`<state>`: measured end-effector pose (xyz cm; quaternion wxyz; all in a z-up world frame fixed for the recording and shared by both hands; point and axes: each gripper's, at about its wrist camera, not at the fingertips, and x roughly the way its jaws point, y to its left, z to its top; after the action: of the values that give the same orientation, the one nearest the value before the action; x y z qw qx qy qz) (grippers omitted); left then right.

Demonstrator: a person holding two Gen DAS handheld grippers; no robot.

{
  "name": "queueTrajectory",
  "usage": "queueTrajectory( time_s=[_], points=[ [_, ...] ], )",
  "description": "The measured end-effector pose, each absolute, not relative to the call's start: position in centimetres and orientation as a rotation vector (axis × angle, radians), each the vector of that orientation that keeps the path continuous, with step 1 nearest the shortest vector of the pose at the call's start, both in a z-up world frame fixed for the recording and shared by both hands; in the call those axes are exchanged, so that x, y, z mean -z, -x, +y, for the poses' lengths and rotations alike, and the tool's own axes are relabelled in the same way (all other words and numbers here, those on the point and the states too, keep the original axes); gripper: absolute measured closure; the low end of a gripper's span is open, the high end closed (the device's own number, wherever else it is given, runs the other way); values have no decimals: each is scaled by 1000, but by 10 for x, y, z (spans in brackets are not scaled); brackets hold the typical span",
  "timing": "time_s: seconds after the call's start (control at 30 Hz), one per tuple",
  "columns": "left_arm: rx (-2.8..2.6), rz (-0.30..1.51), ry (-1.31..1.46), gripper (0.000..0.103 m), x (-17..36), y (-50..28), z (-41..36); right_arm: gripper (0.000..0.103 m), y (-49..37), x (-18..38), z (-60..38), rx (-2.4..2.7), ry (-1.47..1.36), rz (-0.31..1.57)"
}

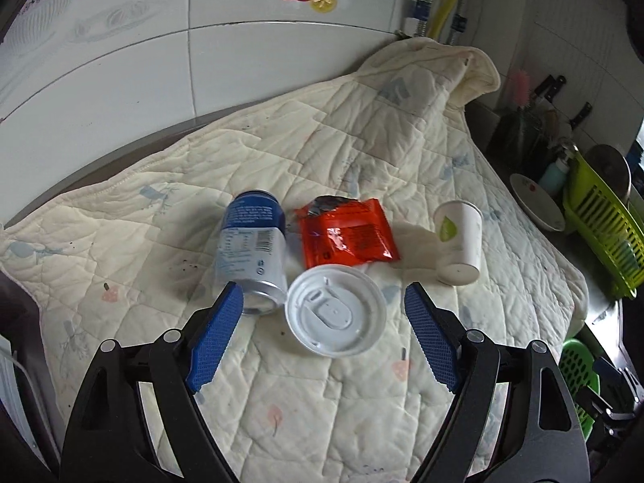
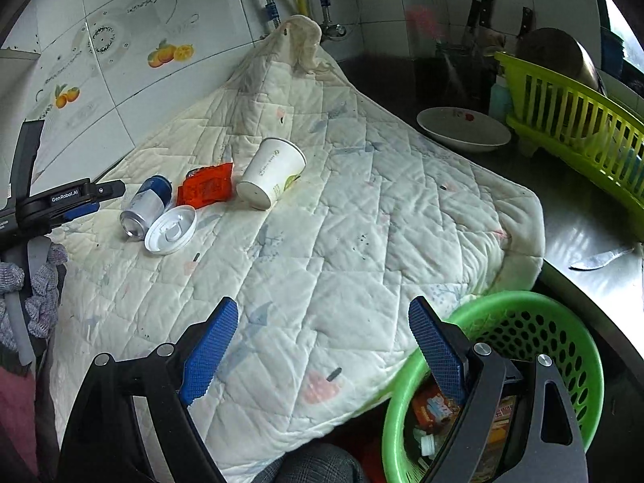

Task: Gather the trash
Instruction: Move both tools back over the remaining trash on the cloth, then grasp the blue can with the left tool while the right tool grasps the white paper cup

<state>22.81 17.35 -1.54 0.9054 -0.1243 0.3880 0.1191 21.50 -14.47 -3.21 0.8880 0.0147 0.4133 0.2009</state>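
Observation:
On the quilted cloth point(image 1: 322, 153) lie a blue and silver can point(image 1: 251, 241) on its side, a red snack wrapper point(image 1: 348, 235), a white plastic lid point(image 1: 336, 316) and a tipped paper cup point(image 1: 459, 241). My left gripper point(image 1: 324, 298) is open, its jaws standing to either side of the lid just above it. My right gripper point(image 2: 324, 314) is open and empty over the cloth's near edge, beside a green trash basket point(image 2: 523, 322) holding several wrappers. The can point(image 2: 147, 207), wrapper point(image 2: 205, 189), lid point(image 2: 171, 229) and cup point(image 2: 271, 171) also show in the right wrist view.
A white bowl point(image 2: 463, 129) and a lime dish rack point(image 2: 575, 120) stand on the dark counter at right, with a spoon point(image 2: 603, 259) near the edge. Knives point(image 2: 479, 12) hang on the tiled wall point(image 1: 120, 60). The left gripper's body point(image 2: 60, 201) shows at far left.

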Motion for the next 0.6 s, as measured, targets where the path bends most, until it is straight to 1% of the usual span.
queueTrajectory(
  time_s=[0.17, 0.27, 0.47, 0.53, 0.6],
  points=[
    [-275, 820, 297, 19, 24, -238, 205, 19, -245, 33, -121, -451, -45, 887],
    [-285, 831, 324, 17, 29, -243, 220, 19, -265, 33, -108, -468, -64, 906],
    [-293, 854, 328, 14, 38, -258, 241, 19, -311, 37, -82, -508, -116, 957],
    [-289, 873, 327, 11, 42, -264, 245, 19, -326, 39, -75, -520, -150, 980],
    [-284, 887, 326, 11, 47, -270, 248, 19, -343, 44, -66, -535, -178, 1010]
  ],
)
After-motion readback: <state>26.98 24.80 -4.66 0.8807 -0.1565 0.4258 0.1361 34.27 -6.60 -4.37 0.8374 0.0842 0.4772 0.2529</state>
